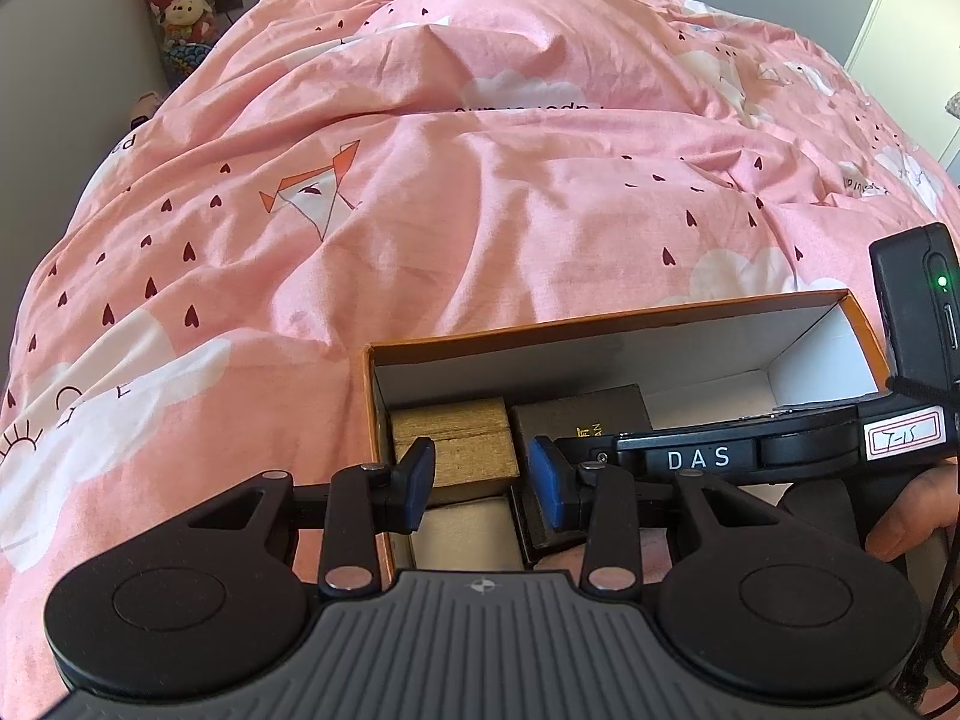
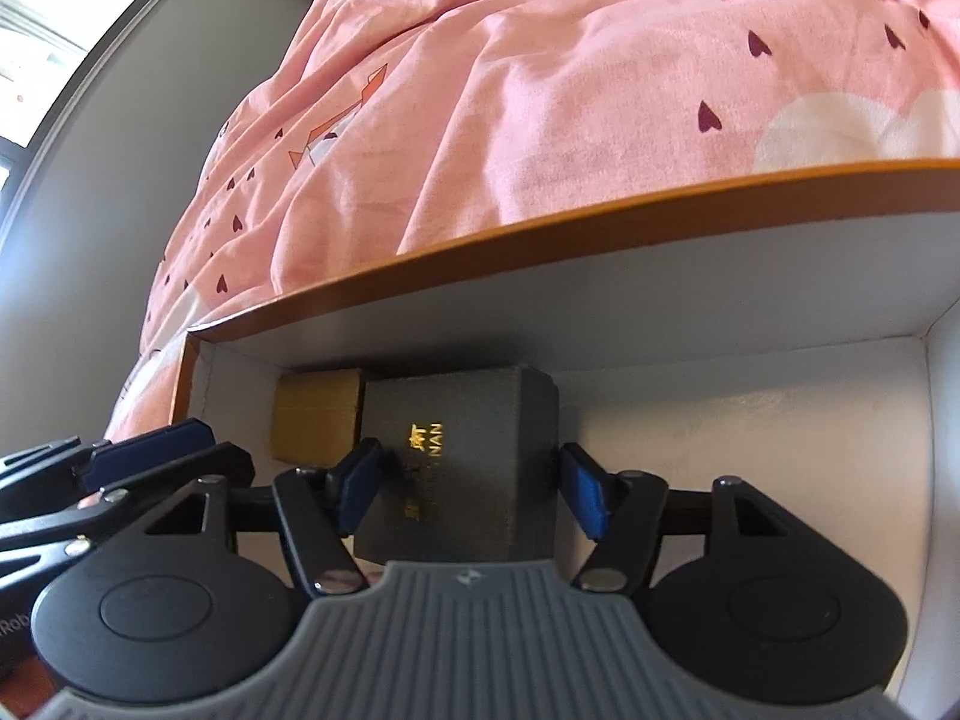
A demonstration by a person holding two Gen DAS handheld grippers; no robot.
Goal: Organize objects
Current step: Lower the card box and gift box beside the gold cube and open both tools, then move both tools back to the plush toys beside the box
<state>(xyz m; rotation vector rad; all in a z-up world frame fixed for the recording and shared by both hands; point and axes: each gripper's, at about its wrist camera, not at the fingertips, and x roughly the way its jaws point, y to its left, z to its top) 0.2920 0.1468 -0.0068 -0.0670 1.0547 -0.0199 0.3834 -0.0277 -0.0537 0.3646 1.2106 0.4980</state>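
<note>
right tongs [image 2: 470, 483] wide astride dark box [image 2: 456, 450] | left tongs [image 1: 486, 489] part-open, tilted down

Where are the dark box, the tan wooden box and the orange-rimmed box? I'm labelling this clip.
dark box [image 2: 462, 450], right wrist view, on its lettered top face.
tan wooden box [image 1: 456, 444], left wrist view, on its top face.
orange-rimmed box [image 1: 600, 327], left wrist view, on its far rim.
</note>
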